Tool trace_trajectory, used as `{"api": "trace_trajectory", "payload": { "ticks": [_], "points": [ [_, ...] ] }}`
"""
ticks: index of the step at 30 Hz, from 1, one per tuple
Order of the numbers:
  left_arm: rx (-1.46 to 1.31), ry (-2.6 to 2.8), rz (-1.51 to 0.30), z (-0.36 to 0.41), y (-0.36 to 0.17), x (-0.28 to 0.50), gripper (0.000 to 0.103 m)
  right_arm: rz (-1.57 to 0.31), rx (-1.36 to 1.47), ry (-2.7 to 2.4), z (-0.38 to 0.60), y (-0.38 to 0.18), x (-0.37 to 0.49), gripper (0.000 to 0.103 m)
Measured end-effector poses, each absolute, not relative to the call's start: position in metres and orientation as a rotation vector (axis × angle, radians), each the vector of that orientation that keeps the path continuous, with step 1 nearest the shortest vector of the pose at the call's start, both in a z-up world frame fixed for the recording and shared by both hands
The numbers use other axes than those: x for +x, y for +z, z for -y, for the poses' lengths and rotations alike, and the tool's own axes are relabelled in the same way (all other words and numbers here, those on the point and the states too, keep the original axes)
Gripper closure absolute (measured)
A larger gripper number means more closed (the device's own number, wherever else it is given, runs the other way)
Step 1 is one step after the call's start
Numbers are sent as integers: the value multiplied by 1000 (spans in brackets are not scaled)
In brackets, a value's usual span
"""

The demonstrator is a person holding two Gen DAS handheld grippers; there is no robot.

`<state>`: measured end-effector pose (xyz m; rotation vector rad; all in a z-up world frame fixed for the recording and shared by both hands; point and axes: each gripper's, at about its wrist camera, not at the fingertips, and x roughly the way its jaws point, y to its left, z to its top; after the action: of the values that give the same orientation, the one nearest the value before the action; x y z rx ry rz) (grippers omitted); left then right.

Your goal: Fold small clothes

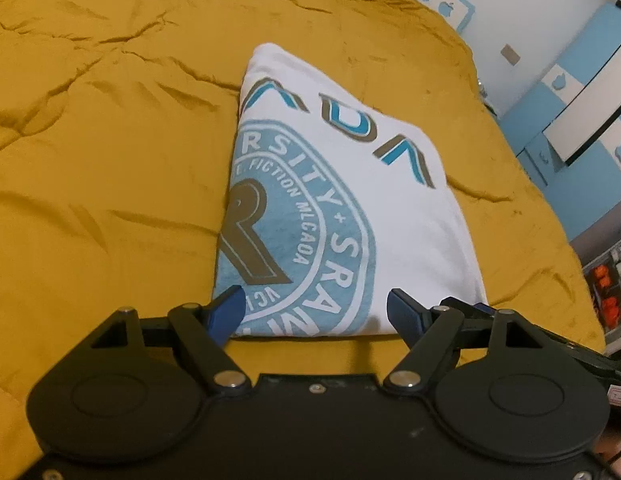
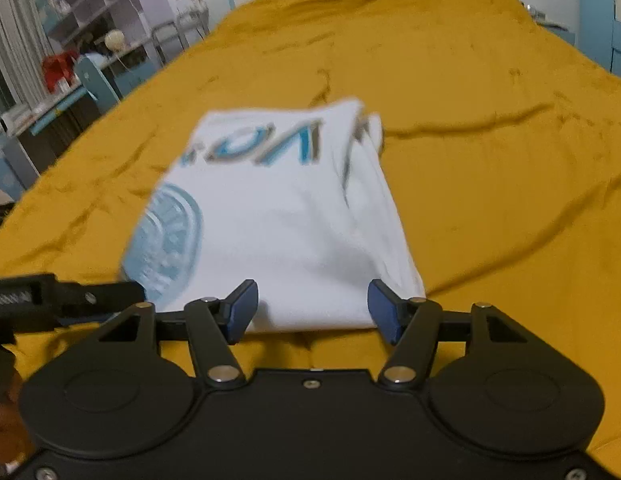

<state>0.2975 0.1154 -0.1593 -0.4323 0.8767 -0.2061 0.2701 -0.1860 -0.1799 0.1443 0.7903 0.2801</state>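
Note:
A white T-shirt [image 1: 350,200] with a light-blue round print lies folded into a narrow rectangle on the mustard-yellow bedspread [image 1: 110,160]. My left gripper [image 1: 316,308] is open, its blue pads spread over the shirt's near edge, holding nothing. My right gripper [image 2: 312,304] is open too, its blue pads spread over the near edge of the same shirt [image 2: 290,216], toward its right side. The right gripper's blue tip shows at the shirt's near right corner in the left wrist view [image 1: 470,306]. The left gripper's black body shows at the left in the right wrist view [image 2: 50,296].
The bedspread [image 2: 490,160] is wrinkled all around the shirt. Blue and white cabinets [image 1: 582,92] stand past the bed's right edge. A desk with shelves and clutter [image 2: 70,60] stands past the bed's left edge in the right wrist view.

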Motion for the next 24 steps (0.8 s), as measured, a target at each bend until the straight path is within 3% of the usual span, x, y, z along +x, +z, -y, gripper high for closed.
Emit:
{"api": "trace_trajectory", "payload": {
  "ticks": [12, 19, 24],
  "points": [
    [-469, -206, -796, -129, -126, 312, 20, -697, 178, 290, 192, -148, 281, 36],
    [-430, -188, -736, -135, -115, 378, 20, -541, 102, 291, 179, -126, 346, 35],
    [-459, -181, -773, -135, -130, 422, 20, -599, 79, 291, 160, -146, 386, 35]
  ]
}}
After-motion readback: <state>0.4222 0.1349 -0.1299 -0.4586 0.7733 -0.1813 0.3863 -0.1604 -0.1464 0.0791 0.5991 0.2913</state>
